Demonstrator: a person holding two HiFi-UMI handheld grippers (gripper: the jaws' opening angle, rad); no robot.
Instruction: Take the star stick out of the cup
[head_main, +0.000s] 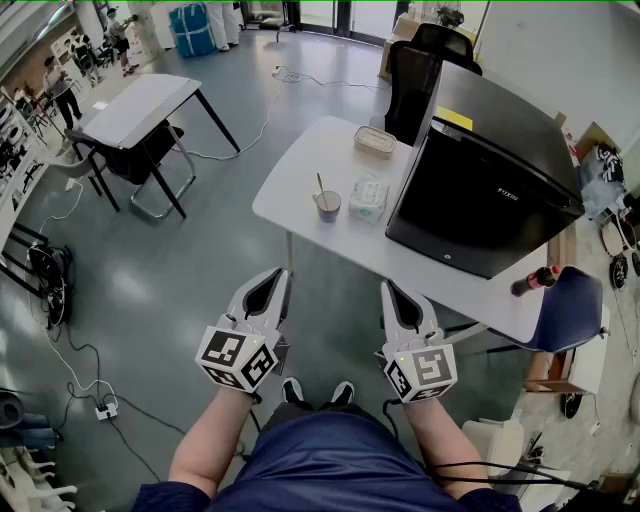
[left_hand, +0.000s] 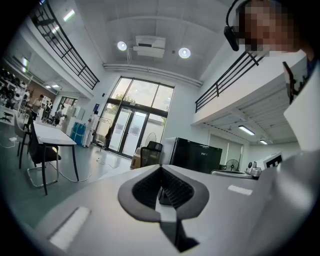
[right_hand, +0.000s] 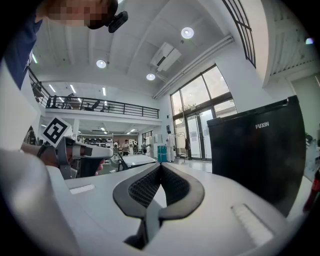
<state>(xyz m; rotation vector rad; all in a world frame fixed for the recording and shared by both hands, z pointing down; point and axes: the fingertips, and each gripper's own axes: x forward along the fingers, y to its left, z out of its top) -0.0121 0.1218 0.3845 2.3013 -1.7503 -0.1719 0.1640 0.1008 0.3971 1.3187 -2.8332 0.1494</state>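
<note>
My left tongs (head_main: 278, 275) and right tongs (head_main: 391, 290) are both closed, empty. Well ahead, between them, the cup (head_main: 327, 207) stands on the tabletop (head_main: 300, 165). Its star stick (head_main: 320, 186) looks thin, light and stiff, so I'd pinch the shaft above the rim.

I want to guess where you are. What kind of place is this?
Probably a big lab or workshop hall, not a home. There are plain white tables on a bare grey floor, cables trailing across it, an upstairs walkway with railings, and tall glass doors.
</note>
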